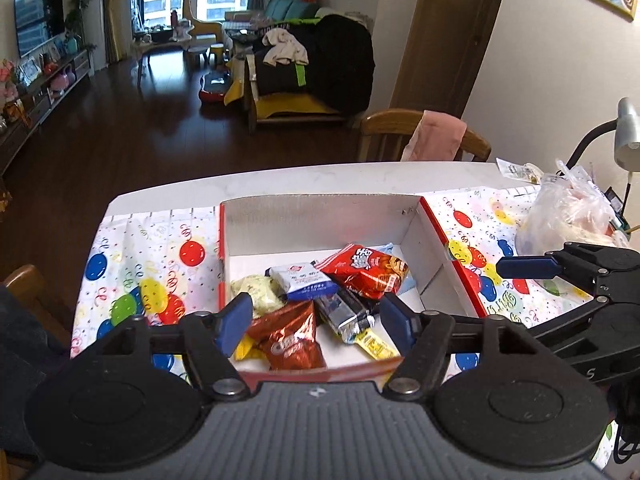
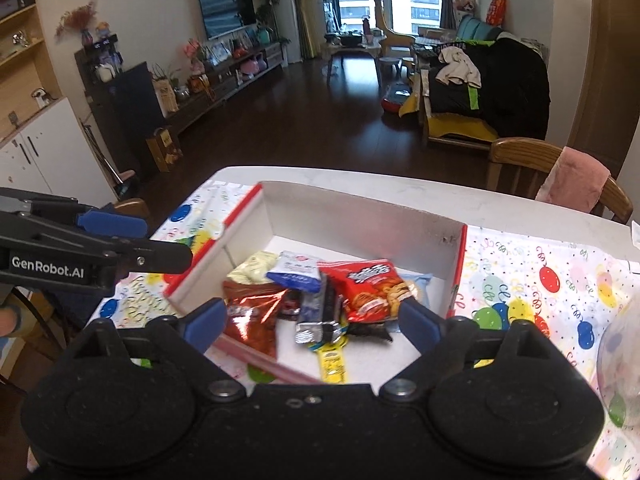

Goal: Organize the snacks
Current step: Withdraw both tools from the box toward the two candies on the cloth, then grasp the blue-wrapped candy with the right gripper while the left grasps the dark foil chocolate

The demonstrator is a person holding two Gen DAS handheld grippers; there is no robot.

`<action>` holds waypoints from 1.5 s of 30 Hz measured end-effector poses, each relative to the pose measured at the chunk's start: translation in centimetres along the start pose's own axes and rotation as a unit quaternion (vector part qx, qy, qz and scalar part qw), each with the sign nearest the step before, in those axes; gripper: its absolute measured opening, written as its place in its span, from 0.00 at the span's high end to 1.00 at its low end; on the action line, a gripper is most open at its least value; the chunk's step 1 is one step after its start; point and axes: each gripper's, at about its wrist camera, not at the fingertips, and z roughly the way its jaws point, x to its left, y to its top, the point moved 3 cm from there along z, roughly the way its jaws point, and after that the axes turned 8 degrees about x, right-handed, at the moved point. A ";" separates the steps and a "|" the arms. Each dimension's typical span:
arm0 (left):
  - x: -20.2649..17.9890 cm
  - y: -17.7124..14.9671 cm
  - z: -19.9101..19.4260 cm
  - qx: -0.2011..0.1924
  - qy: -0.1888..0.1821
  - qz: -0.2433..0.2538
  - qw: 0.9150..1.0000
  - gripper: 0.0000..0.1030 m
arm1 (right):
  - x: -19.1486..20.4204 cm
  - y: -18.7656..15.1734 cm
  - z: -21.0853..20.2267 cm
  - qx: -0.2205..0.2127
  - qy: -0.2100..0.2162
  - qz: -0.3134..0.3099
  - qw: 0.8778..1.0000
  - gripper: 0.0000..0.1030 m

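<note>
**Jaws empty, snacks boxed**

My jaws: left gripper (image 1: 316,318) and right gripper (image 2: 310,320) both parted, holding nothing.
Box (image 1: 320,216) on counter (image 1: 280,178): packets heaped.
Red packet (image 1: 366,270), blue-white packet (image 1: 302,280): I'd judge laying them flat, one each, tidiest.

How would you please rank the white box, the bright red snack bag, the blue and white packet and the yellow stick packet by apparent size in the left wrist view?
1. white box, by far
2. bright red snack bag
3. blue and white packet

The yellow stick packet is partly hidden under other snacks, so unranked.
</note>
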 end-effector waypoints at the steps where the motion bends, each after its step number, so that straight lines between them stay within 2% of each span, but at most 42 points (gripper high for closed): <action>1: 0.1 -0.5 -0.4 -0.002 0.000 -0.001 1.000 0.31 | 0.2 -0.3 -0.2 -0.001 0.003 0.001 1.000 0.08; 4: 0.5 -2.0 -1.2 -0.005 0.002 -0.002 1.000 0.30 | 0.6 -1.4 -0.8 -0.010 0.010 0.004 1.000 0.00; 11: 1.3 -6.0 -1.7 -0.002 0.011 -0.019 1.000 0.25 | 1.9 -4.6 -0.9 -0.006 0.014 -0.006 1.000 0.00; 20: 1.9 -12.0 -1.3 0.006 0.033 -0.025 0.999 0.25 | 3.8 -6.6 1.8 0.040 0.020 -0.031 0.999 0.00; 26: 1.8 -15.4 -0.5 0.018 0.039 -0.040 0.998 0.25 | 5.0 -7.7 5.3 0.080 0.024 -0.038 0.996 0.02; 35: 1.1 -18.4 -0.1 0.035 0.011 -0.049 0.998 0.25 | 7.9 -8.4 11.6 0.141 0.019 -0.085 0.986 0.24; 40: 0.8 -18.7 0.2 0.040 0.015 -0.041 0.998 0.25 | 9.3 -8.4 13.8 0.161 0.025 -0.113 0.980 0.44; 45: 1.0 -18.7 0.5 0.041 0.015 -0.045 0.998 0.25 | 9.8 -8.3 14.9 0.173 0.029 -0.125 0.977 0.55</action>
